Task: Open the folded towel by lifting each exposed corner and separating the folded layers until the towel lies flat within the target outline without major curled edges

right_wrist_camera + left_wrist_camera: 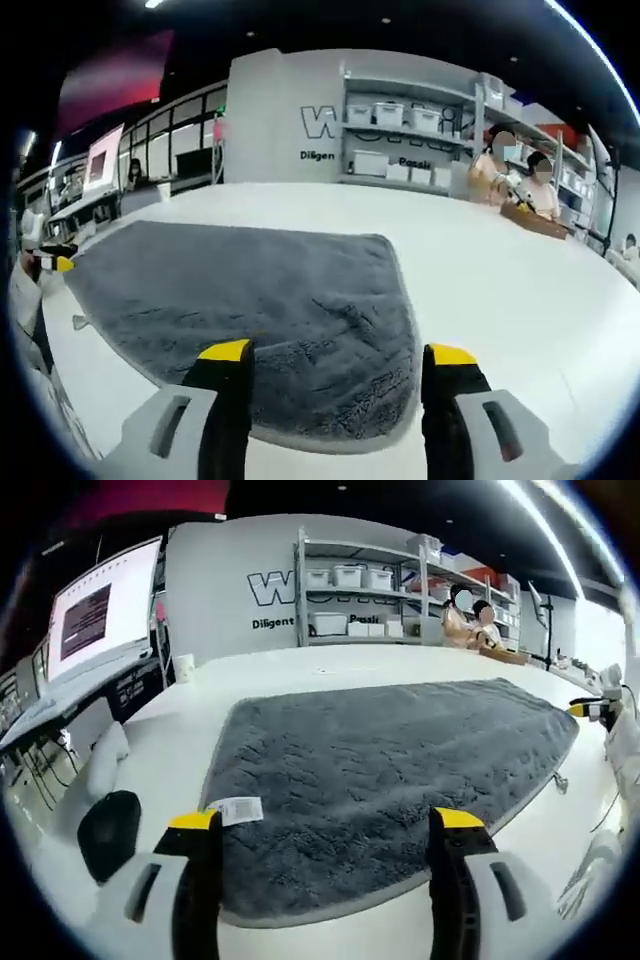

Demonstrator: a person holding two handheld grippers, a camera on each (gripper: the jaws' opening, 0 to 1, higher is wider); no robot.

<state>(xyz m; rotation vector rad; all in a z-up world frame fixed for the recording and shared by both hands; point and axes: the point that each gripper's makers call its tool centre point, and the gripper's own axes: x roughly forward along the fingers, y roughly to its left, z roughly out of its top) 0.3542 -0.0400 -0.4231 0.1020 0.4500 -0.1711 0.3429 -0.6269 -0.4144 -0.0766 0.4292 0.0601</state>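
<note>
Left gripper [330, 855]: jaws spread wide, nothing between them, yellow-tipped fingers poised just above the near edge of the towel [390, 780]. Held low and level, likely to watch the edge or to come down on it without dragging the pile.

Left gripper view, contents:
- Towel: grey, deep-pile, spread in what looks like a single layer across the white table [300, 670]. No fold line or doubled layer is apparent; the near hem runs smooth. No target outline can be made out on the table.
- Care label [236, 810]: white tag at the towel's near left corner, lying face up just beside the left finger. Its exposure suggests this corner has been turned out.
- Other gripper [592, 708]: at the far right, close to the towel's far corner, yellow tip visible.
- Monitor [100, 610] at left, shelving [360, 590] with bins behind, seated people at the back right.

Right gripper [335, 385]: jaws likewise parted and empty, hovering over the near rounded corner of the towel [250, 300].

Right gripper view, contents:
- Towel: extends leftward from the jaws, flat on the table [500, 280]. Near the jaws the pile shows a slightly ruffled patch and the hem casts a thin shadow, possibly a small lift; too slight to judge.
- Other gripper [52, 264]: at the far left, by the opposite end of the towel.

Assessment: with a gripper stationed at each end and both empty, unfolding appears essentially complete; any remaining work is smoothing the corners.
</note>
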